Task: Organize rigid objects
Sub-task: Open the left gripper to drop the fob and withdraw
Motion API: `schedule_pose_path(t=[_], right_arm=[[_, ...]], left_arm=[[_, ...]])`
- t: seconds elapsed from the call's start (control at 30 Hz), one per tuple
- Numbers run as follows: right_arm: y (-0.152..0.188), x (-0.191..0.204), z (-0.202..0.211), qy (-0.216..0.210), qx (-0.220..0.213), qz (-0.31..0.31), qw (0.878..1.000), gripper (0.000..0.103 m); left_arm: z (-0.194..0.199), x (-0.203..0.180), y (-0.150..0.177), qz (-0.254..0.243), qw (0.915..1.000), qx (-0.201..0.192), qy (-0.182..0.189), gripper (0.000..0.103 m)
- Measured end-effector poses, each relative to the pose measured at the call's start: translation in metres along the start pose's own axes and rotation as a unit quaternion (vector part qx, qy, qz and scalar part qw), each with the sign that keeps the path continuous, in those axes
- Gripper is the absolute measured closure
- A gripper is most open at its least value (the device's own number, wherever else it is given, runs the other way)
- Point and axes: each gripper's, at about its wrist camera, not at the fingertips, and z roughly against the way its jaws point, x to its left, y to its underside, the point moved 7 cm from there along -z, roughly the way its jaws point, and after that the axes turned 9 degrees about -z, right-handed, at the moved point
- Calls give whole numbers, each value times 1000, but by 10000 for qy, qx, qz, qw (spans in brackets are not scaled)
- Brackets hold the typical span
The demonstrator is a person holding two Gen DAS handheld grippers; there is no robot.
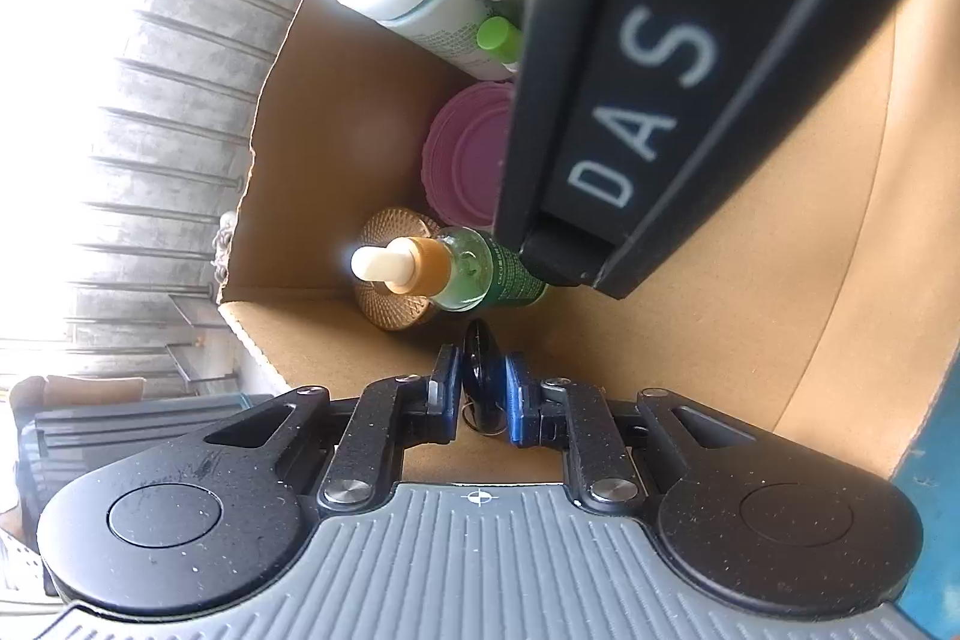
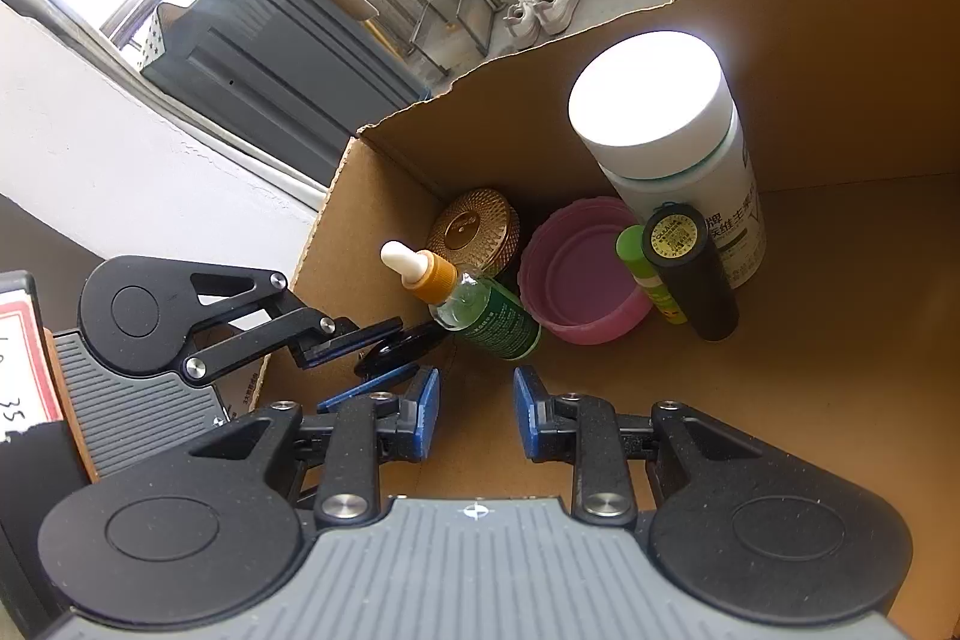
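Two tongs: left tongs [image 1: 483,394] grip a black disc [image 1: 478,361] beside the dropper bottle [image 2: 480,307]; right tongs [image 2: 476,412] narrow, empty.

left tongs [image 1: 483,391] | clamp black key fob [image 1: 479,363] | over cardboard box [image 1: 336,340]

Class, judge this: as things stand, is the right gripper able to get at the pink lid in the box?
Probably yes. The right gripper holds nothing, and bare cardboard lies between it and the pink lid; the dropper bottle stands just left of that path.

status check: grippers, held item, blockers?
Left gripper shut on small black oval object, over cardboard box. Right gripper empty, jaws apart. Green dropper bottle close ahead.
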Motion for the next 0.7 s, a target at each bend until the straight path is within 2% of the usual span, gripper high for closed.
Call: schedule_pose_path(t=[0.13,0.2,0.43,0.6,0.7], right_arm=[[0,0,0,-45,-11,8,10000,73],[0,2,0,-45,-7,44,10000,73],[3,9,3,22,-102,351,9993,73],[7,12,12,-2,-236,508,9984,73],[14,17,36,-57,-498,778,9957,73]], left_arm=[[-6,7,4,253,9995,-97,164,83],[-3,9,4,279,9993,-159,187,74],[12,14,8,493,9967,-341,555,73],[25,11,13,555,9968,-435,385,73],[46,19,23,835,9919,-954,-64,73]])
